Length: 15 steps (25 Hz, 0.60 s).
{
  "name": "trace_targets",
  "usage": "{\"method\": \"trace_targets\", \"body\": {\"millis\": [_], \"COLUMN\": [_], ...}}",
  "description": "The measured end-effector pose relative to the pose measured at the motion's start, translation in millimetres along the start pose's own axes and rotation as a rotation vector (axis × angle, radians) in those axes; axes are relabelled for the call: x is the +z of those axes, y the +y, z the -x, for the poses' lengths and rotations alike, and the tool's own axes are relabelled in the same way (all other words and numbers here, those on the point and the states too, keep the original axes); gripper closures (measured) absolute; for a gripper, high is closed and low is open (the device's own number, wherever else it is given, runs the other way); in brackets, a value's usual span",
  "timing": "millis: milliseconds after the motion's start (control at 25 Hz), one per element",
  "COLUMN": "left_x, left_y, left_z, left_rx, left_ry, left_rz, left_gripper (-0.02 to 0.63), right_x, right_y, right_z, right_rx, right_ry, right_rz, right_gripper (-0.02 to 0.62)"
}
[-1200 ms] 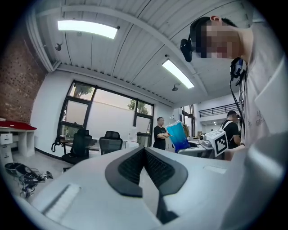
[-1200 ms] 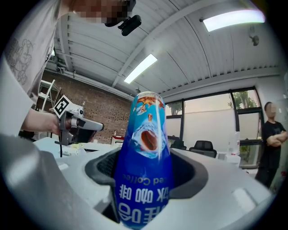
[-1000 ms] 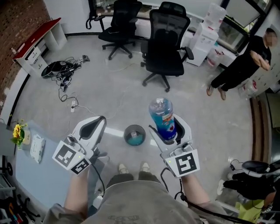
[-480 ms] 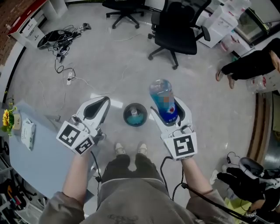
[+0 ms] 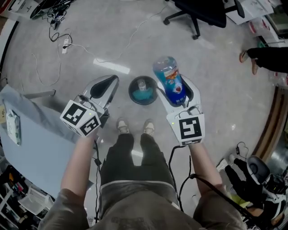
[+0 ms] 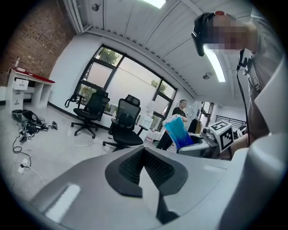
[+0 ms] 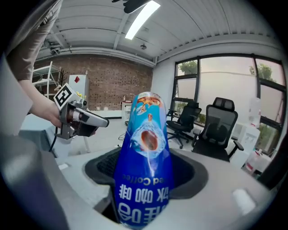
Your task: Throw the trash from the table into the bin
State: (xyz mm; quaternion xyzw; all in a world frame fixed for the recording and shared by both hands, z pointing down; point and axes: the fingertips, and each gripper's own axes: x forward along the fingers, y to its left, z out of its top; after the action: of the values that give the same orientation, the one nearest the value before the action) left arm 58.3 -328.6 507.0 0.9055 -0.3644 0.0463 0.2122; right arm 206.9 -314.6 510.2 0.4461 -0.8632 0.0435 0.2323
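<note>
My right gripper (image 5: 176, 92) is shut on a blue plastic bottle (image 5: 168, 78), which sticks up out of its jaws; in the right gripper view the bottle (image 7: 146, 152) fills the middle, label upside down. A small round grey bin (image 5: 142, 90) with blue rubbish inside stands on the floor between both grippers, just ahead of my feet. The bottle is held right of the bin's rim. My left gripper (image 5: 104, 87) hangs left of the bin, shut and empty; the left gripper view shows its jaws (image 6: 146, 168) closed together on nothing.
A light blue table (image 5: 31, 139) lies at my lower left with a tissue pack (image 5: 11, 128) on it. Cables (image 5: 54, 27) trail on the floor at the upper left. A black office chair (image 5: 202, 11) and a person's legs (image 5: 267, 56) are ahead to the right.
The head view has tilted further down, so the bin and both grippers sit higher in the frame. The bottle stays in the right gripper, beside the bin.
</note>
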Motion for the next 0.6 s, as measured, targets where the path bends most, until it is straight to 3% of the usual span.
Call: {"method": "trace_targets", "body": {"millis": [400, 600], "left_x": [-197.8, -299.8], "left_y": [72.6, 97.7], "left_z": [-38.3, -64.5], "left_rx": [0.057, 0.079], "left_ry": [0.13, 0.218], "left_rz": [0.091, 0.132], "left_gripper": [0.607, 0.607], "right_x": [-198.1, -301.0], "right_y": [56.2, 63.2], "right_z": [-97.1, -144.2], "right_rx": [0.102, 0.132], "right_ry": [0.178, 0.273], "right_rz": [-0.057, -0.095], "right_gripper": [0.287, 0.287]}}
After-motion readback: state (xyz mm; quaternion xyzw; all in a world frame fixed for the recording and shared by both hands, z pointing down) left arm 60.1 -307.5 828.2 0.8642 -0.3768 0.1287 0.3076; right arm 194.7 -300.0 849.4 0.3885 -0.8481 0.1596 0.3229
